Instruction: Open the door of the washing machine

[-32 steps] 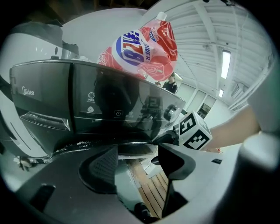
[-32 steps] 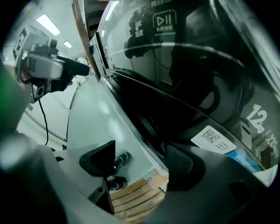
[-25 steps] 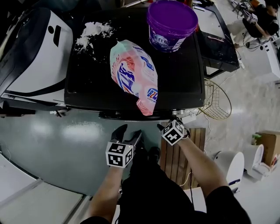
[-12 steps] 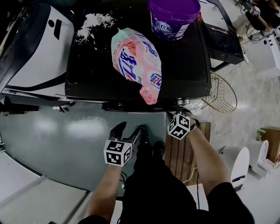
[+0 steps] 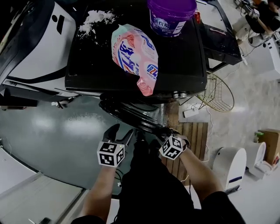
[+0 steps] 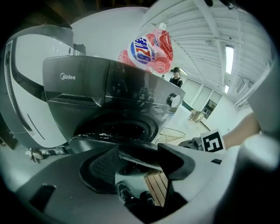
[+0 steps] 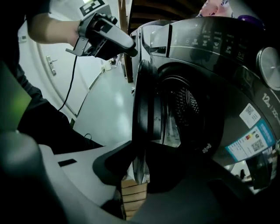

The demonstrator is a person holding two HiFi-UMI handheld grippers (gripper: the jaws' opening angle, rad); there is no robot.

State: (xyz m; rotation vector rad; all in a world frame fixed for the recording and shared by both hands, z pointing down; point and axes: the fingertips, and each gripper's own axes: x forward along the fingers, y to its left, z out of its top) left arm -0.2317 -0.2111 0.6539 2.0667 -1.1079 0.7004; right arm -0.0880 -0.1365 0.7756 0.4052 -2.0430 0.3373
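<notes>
A dark front-loading washing machine (image 5: 94, 65) stands ahead of me, and its round door (image 5: 131, 116) hangs partly open over the floor. My right gripper (image 5: 162, 131) has just been closing and is now shut on the door's outer rim. In the right gripper view that rim (image 7: 146, 100) runs down between the jaws of the right gripper (image 7: 140, 164), with the drum (image 7: 186, 105) exposed behind it. The left gripper (image 5: 120, 131) is open just left of the door. In the left gripper view the door's rim (image 6: 135, 154) shows between the wide jaws of the left gripper (image 6: 138, 161).
On the machine's top lie a pink detergent bag (image 5: 133, 54), a purple tub (image 5: 170, 13) and spilled white powder (image 5: 98, 17). A white appliance (image 5: 39, 48) stands at the left. A wooden pallet (image 5: 183, 135), a wire basket (image 5: 216, 94) and a white bin (image 5: 229, 164) are at the right.
The door has swung from shut to partly open. My right gripper closed on its rim and came back toward me with it. The left gripper drew back a little.
</notes>
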